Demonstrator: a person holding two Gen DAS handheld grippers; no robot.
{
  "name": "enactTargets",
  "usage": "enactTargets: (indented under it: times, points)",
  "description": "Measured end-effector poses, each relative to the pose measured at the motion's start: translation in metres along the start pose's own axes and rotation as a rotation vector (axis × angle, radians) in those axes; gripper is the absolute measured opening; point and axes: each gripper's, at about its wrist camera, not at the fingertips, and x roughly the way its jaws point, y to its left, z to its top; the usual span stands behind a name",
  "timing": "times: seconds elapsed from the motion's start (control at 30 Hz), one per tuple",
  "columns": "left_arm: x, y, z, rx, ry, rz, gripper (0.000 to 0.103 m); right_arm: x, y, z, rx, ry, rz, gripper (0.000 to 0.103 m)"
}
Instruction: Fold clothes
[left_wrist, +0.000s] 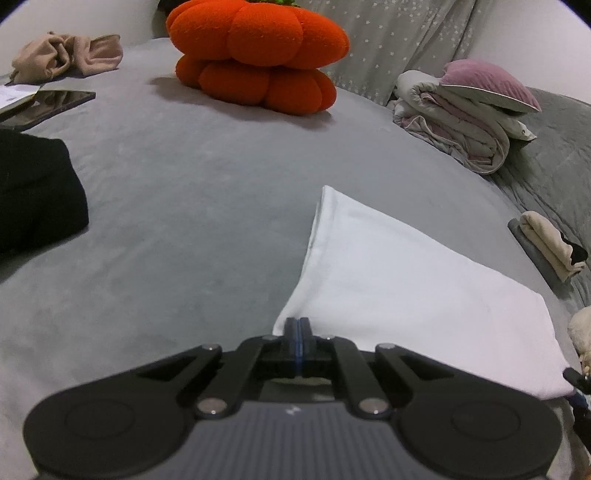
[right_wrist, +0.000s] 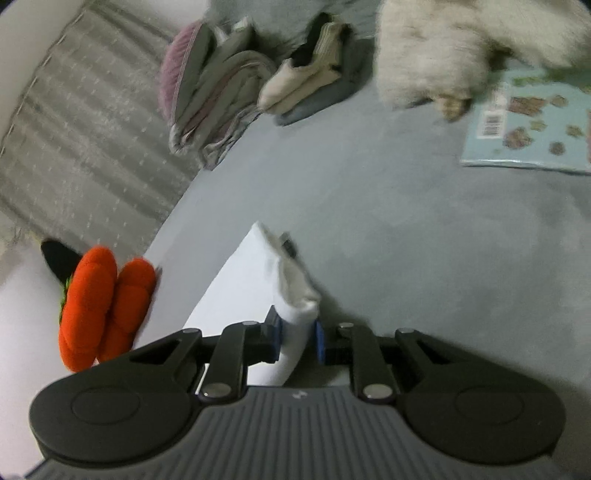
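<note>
White garment (left_wrist: 406, 280) pinched at corner by closed left gripper (left_wrist: 299, 325); bunched edge sits btwn part-open right gripper (right_wrist: 297, 332) pads, grip uncertain; slippage could undo fold

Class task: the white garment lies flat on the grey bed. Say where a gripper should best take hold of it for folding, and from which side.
Probably at a near corner of the white garment, coming in low from the near edge. It lies flat, so only hems and corners give thin layers to pinch. The left gripper pinches one near corner; the right gripper has the other bunched between its fingers.
</note>
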Motion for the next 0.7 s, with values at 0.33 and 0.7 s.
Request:
enactTargets:
  times: [0.33,0.7]
  points:
    - [-0.019,0.004,0.017,-0.068,-0.041,-0.030,0.004,-0.011,-0.001,0.018,-0.039,-0.073,-0.007,0.017]
    - [0.031,-0.049,0.069,0.265,-0.076,-0.099,0.034,0.091,0.096,0.034,-0.623,0.143,0.022,0.018]
